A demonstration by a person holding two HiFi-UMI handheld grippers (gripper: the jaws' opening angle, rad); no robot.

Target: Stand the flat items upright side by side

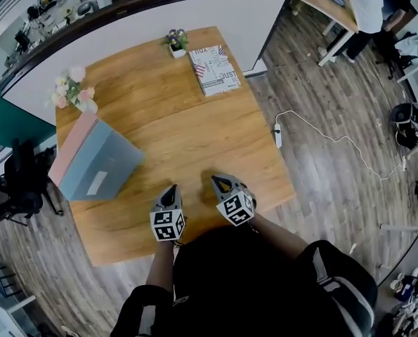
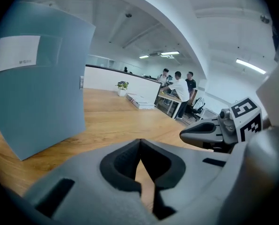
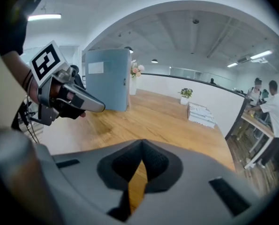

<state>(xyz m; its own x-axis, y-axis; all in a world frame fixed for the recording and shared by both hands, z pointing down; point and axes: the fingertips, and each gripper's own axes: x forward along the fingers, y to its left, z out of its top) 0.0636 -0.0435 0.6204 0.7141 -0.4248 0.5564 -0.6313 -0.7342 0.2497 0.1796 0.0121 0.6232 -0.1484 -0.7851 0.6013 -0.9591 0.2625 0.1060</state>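
Standing upright side by side at the left edge of the surface are the blue folder and pink folder. Left claw and right claw, both closed and empty, hover near the front edge, to the folders' right and apart from them.

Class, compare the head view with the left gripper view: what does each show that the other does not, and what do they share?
Only the head view: the flat pink folder, the pink flower bouquet and the white power strip on the floor.
Only the left gripper view: a close look at the left hand-held gripper, its jaws shut on nothing, and the lit ceiling strip lights.
Both: the blue-grey folder standing on the wooden table, the small potted plant, the stack of printed booklets and the right hand-held gripper.
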